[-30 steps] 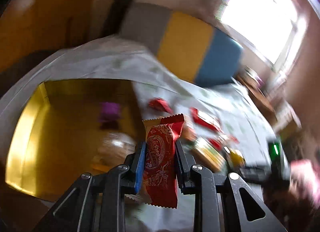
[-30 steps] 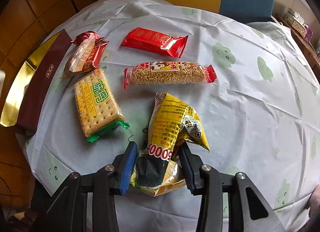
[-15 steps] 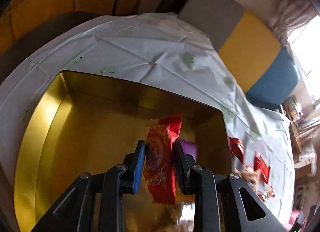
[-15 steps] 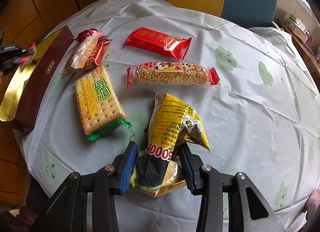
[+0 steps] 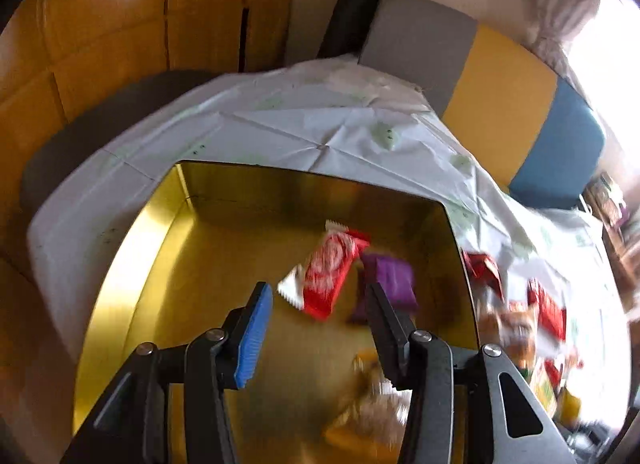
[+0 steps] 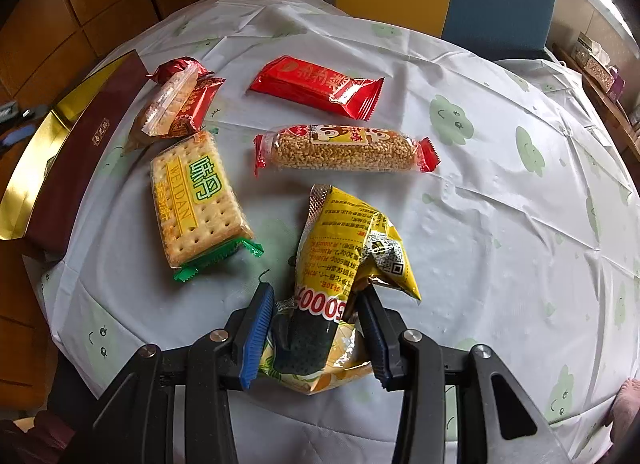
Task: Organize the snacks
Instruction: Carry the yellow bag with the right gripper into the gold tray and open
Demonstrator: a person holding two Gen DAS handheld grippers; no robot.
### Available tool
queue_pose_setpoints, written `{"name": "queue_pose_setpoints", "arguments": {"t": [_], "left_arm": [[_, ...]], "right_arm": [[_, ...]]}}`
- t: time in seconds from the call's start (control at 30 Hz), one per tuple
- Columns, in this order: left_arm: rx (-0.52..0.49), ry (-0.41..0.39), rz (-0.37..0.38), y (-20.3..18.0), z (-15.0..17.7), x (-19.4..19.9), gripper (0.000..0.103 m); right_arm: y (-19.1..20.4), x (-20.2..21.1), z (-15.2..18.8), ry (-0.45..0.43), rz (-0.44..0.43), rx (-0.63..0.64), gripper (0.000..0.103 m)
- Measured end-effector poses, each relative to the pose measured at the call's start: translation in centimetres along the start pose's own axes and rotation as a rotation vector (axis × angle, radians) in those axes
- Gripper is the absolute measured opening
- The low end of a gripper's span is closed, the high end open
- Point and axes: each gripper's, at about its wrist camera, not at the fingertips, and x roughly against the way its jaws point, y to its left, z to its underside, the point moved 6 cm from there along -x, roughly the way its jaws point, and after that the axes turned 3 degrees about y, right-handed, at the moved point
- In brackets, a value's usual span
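Left gripper [image 5: 320, 324] over gold box [image 5: 160, 232], jaws just opened, nothing between them, red packet [image 5: 326, 270] loose just beyond its tips beside purple packet [image 5: 394, 278], right gripper [image 6: 316, 328] clamping yellow bag [image 6: 344, 248] above tablecloth [image 6: 500, 224], cracker pack [image 6: 192, 192] farther left.

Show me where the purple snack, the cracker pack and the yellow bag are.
purple snack [image 5: 394, 278], left wrist view, middle of its wrapper.
cracker pack [image 6: 198, 198], right wrist view, on its yellow-green label.
yellow bag [image 6: 340, 240], right wrist view, on the printed upper panel.
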Motion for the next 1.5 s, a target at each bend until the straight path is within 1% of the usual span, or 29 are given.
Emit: {"name": "queue_pose_setpoints", "arguments": {"t": [0.13, 0.3, 0.4, 0.5, 0.6, 0.63, 0.73, 0.8, 0.9, 1.03, 1.1, 1.17, 1.2, 1.3, 1.33, 1.37, 1.43, 1.5], "left_arm": [[-0.043, -0.030, -0.013, -0.5, 2.7, 2.2, 0.050], [-0.076, -0.070, -0.034, -0.4, 5.0, 4.5, 0.050], [-0.088, -0.089, -0.050, -0.2, 5.9, 5.5, 0.050], [-0.092, -0.092, -0.052, 0.1, 6.6, 6.0, 0.050], [-0.087, -0.097, -0.060, 0.8, 7.0, 6.3, 0.050], [-0.083, -0.097, -0.062, 1.0, 7.2, 6.4, 0.050], [-0.067, -0.100, -0.066, 1.8, 7.5, 6.7, 0.050], [-0.056, -0.100, -0.070, 2.4, 7.7, 6.7, 0.050], [-0.031, -0.100, -0.077, 3.4, 7.8, 6.8, 0.050], [0.020, -0.107, -0.096, 5.6, 7.9, 7.1, 0.050], [0.045, -0.107, -0.106, 6.6, 8.0, 7.1, 0.050], [0.068, -0.101, -0.120, 7.7, 8.2, 7.0, 0.050], [0.077, -0.096, -0.124, 8.1, 8.3, 6.9, 0.050], [0.086, -0.079, -0.133, 8.8, 8.8, 6.6, 0.050], [0.086, -0.076, -0.134, 8.9, 8.9, 6.5, 0.050], [0.087, -0.072, -0.135, 9.0, 9.1, 6.3, 0.050], [0.090, -0.065, -0.133, 9.0, 9.3, 6.1, 0.050], [0.084, -0.065, -0.131, 8.6, 9.2, 6.0, 0.050]], "right_arm": [[0.1, 0.1, 0.1, -0.004, 0.006, -0.002, 0.044], [0.0, 0.9, -0.3, -0.012, -0.003, -0.037, 0.042], [0.5, 2.4, -1.0, -0.059, -0.032, -0.054, 0.042], [2.2, 4.0, -1.9, -0.107, -0.066, -0.046, 0.042], [5.3, 5.6, -2.8, -0.152, -0.116, 0.005, 0.042], [6.8, 6.1, -3.3, -0.161, -0.153, 0.030, 0.042], [10.8, 6.9, -4.1, -0.169, -0.227, 0.105, 0.042], [14.0, 6.9, -4.7, -0.166, -0.272, 0.154, 0.042], [18.9, 6.7, -5.8, -0.149, -0.366, 0.222, 0.042], [24.9, 6.2, -7.2, -0.145, -0.428, 0.298, 0.042], [27.3, 5.8, -7.9, -0.144, -0.459, 0.319, 0.042], [29.8, 4.9, -8.3, -0.119, -0.492, 0.345, 0.044], [30.6, 4.2, -8.3, -0.102, -0.501, 0.356, 0.048], [32.1, 1.3, -7.6, -0.032, -0.468, 0.388, 0.048], [32.1, 0.7, -7.4, -0.023, -0.448, 0.390, 0.048], [31.8, 0.0, -7.0, -0.017, -0.430, 0.390, 0.048], [31.4, -0.2, -6.7, -0.008, -0.448, 0.373, 0.048], [30.2, 0.3, -6.8, -0.032, -0.444, 0.348, 0.048]]}}
